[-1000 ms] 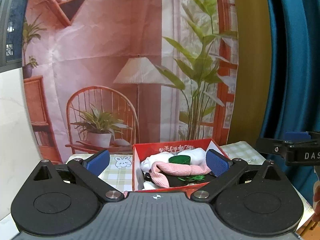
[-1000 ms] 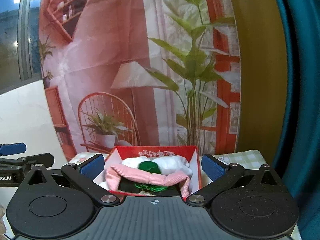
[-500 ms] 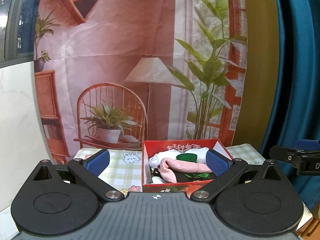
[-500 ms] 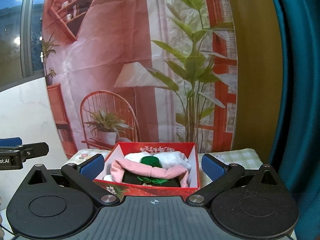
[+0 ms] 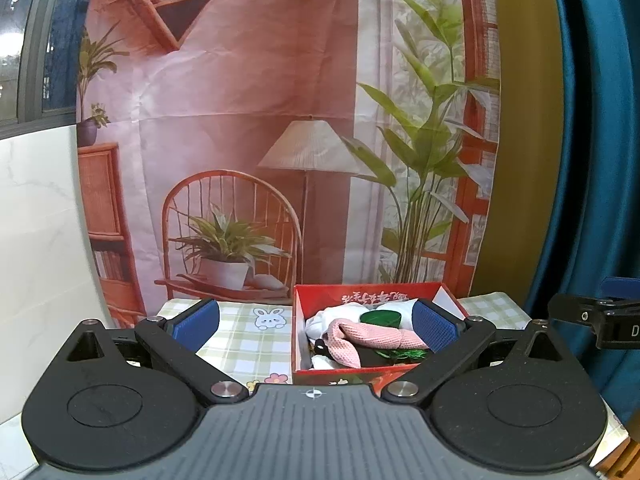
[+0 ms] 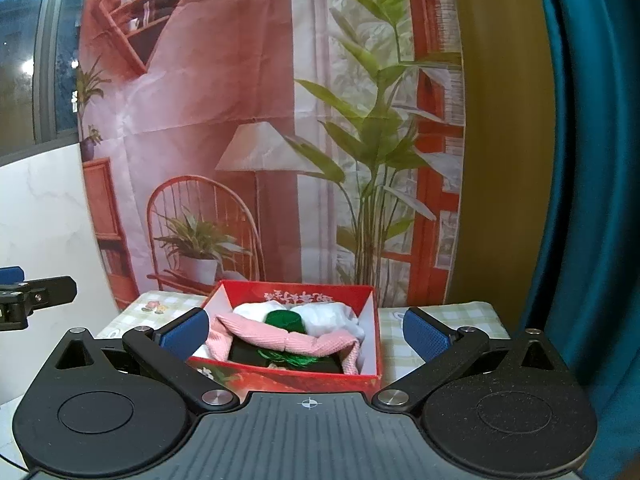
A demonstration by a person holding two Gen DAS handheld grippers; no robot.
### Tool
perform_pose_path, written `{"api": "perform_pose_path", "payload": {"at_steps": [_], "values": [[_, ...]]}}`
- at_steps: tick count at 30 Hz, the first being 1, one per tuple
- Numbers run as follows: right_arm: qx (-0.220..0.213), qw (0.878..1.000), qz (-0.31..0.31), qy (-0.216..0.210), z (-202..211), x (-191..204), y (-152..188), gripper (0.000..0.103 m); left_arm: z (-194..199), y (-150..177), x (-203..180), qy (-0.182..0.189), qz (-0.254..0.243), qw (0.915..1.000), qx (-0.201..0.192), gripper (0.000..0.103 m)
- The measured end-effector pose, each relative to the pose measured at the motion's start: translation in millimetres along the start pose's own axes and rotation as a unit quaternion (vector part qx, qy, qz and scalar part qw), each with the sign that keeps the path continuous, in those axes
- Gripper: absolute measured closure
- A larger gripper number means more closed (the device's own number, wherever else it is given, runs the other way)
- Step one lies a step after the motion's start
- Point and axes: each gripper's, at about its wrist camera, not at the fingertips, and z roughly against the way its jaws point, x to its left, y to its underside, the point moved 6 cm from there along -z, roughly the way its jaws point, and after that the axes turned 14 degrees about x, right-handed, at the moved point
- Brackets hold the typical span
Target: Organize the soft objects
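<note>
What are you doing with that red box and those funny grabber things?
A person is tidying soft things, holding a grabber in each hand. Right now the left gripper and the right gripper are both open and hold nothing; they hover in front of the red box on the checked tablecloth. The box already holds a pink cloth, some white cloth, something round and green and a dark item I cannot make out. Nothing is being touched.

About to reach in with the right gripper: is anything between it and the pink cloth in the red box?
Nothing visible blocks it. The right gripper is open and holds nothing, and the pink cloth lies on top of the pile in the red box. Only the box's near wall stands in front, so come in from above.
</note>
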Motion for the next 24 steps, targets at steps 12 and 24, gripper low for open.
{"api": "perform_pose_path", "payload": {"at_steps": [12,24], "values": [[0.003,1.000,0.005,0.008,-0.5,1.0,1.1,0.000,0.2,2.1,2.4,-0.003,0.006,1.0000,0.004,0.000],[0.004,1.000,0.005,0.008,-0.4,1.5,1.3,0.000,3.8,4.5,1.9,0.000,0.006,1.0000,0.000,0.000]]}}
